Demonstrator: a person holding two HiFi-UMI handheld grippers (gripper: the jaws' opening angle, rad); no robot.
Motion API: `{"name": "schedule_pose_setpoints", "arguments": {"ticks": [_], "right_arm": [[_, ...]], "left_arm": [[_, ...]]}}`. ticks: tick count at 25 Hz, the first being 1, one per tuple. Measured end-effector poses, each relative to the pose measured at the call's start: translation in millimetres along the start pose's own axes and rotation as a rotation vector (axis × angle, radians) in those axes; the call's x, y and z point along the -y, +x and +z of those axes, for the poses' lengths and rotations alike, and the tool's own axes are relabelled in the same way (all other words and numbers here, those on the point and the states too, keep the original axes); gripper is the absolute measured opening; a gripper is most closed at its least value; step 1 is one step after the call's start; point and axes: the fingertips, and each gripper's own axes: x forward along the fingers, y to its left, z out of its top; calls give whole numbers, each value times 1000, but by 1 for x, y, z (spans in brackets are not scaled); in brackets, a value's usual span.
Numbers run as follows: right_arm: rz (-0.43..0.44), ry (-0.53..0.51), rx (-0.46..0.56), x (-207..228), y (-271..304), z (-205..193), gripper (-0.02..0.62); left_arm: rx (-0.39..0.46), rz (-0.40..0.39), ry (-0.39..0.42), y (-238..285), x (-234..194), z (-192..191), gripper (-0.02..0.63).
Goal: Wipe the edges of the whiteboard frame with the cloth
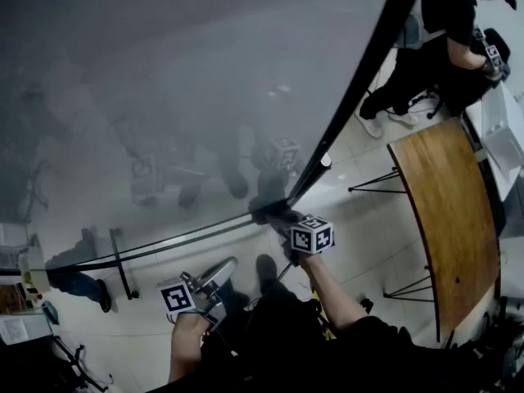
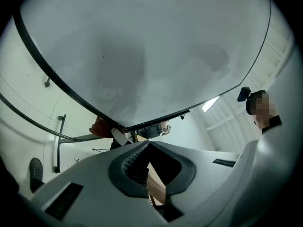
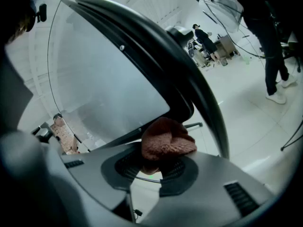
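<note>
Right gripper (image 3: 161, 162): fingers clamped on the reddish-brown cloth (image 3: 166, 142). The cloth is at the bottom right corner of the black whiteboard frame (image 1: 360, 80). Left gripper (image 2: 147, 148): low, left of the right one, below the board's bottom edge, fingers closed together with nothing between them.

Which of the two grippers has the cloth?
The right gripper, shut on the reddish-brown cloth by the corner of the whiteboard frame; the left gripper holds nothing.

The pale tiled floor (image 1: 360, 158) carries a wooden table (image 1: 450, 211) and a standing person (image 1: 442, 23).
</note>
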Motion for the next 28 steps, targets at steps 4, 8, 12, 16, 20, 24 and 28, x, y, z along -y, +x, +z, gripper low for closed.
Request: {"name": "schedule_pose_setpoints", "arguments": {"ticks": [4,8,12,16,20,24,28], "right_arm": [[-20,-23,-6,-2,-1,0,94],[-24,-14,-11,-2,-1,-3,94],[-31,0,-21,-11,2,-7,94],[-31,19,-25,-27,13,-11,94],[-47,15,-53,-53,43,-29,95],[-63,0,-86,-72,65,-36,95],[-52,-3,-109,-89,73,-41,95]], "left_arm": [[6,5,6,-7,1,4,-4],[33,1,0,-12,-1,7,-4],[63,-7,6,-26,4,11,-4],[90,-16,14,-49,4,21,-3],[123,-20,-8,-93,-14,36,-3],[154,-34,-26,-120,-26,47,-4],[176,-35,-30,-135,-28,51,-4]]}}
